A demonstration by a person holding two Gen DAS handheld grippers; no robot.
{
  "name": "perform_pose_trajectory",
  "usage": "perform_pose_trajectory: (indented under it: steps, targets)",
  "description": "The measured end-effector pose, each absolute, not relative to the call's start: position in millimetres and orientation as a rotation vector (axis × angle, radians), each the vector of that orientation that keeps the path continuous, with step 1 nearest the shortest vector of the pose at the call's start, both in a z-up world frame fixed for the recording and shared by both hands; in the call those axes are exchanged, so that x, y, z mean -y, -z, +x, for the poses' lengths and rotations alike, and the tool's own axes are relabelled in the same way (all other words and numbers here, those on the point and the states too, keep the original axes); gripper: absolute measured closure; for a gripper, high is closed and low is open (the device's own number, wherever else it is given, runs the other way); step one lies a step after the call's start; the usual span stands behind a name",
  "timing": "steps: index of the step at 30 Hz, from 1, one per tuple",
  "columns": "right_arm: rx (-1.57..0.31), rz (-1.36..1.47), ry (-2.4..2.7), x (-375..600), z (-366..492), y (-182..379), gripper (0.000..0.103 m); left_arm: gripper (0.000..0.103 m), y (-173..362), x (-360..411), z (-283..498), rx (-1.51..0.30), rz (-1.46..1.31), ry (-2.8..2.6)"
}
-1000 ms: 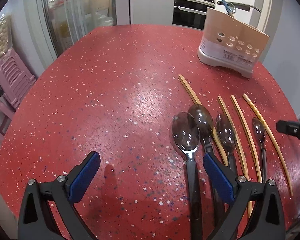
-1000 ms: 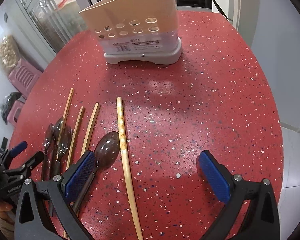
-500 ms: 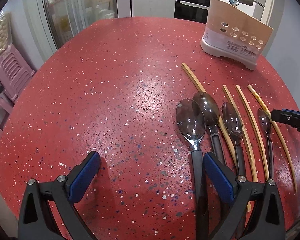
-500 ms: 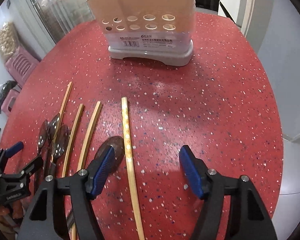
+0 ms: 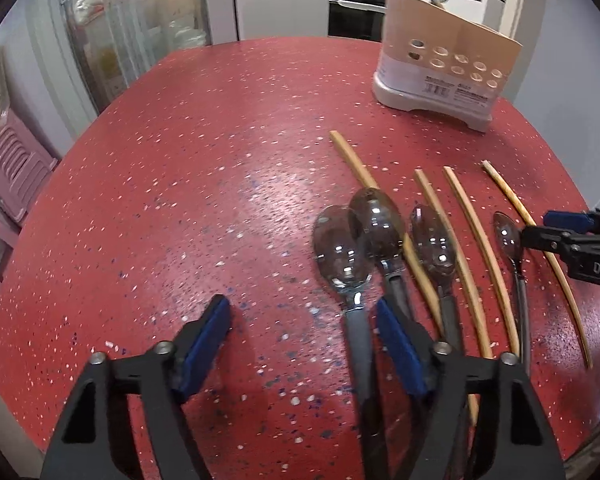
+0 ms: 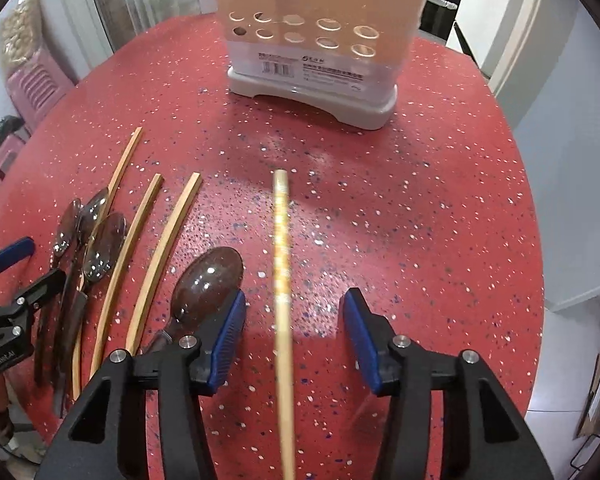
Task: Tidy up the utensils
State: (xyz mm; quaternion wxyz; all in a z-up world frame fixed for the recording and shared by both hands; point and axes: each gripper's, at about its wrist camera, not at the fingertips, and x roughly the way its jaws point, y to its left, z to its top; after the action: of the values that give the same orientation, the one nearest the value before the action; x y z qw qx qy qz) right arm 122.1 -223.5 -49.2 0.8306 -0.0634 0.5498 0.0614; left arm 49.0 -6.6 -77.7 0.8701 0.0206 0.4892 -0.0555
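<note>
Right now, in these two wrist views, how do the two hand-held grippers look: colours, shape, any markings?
Both are alike. The left gripper and the right gripper have matte black, open-framed plastic fingers with silver rivets at the pivots and flat blue pads on the inner faces. White lettering is printed on each black body, only partly readable. No cables or sleeves show.

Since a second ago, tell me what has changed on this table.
The right gripper has moved over the rightmost chopstick and is closing around it; no grip yet. The left gripper is closing beside a spoon. Spoons, other chopsticks and holder stayed put.
</note>
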Motion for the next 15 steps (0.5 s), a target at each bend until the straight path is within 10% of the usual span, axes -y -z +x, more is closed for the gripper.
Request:
perform_pose_trajectory:
  steps: [5,9,15]
  targets:
    - [-1.177,-0.145,-0.169,217.1,127.9,49.0,0.066,0.024,73.4,14.8,52.4,-1.047,0.066,0.158]
    - [-1.172,-0.151,-0.184,208.1,128.6,45.5,0.095,0.065,69.5,29.3,54.3,-1.056,0.11,0.224]
    - [-1.151,-0.056,-0.207,219.7,121.9,41.4,0.095,0.066,65.3,26.0,46.6,-1.031,0.026,0.247]
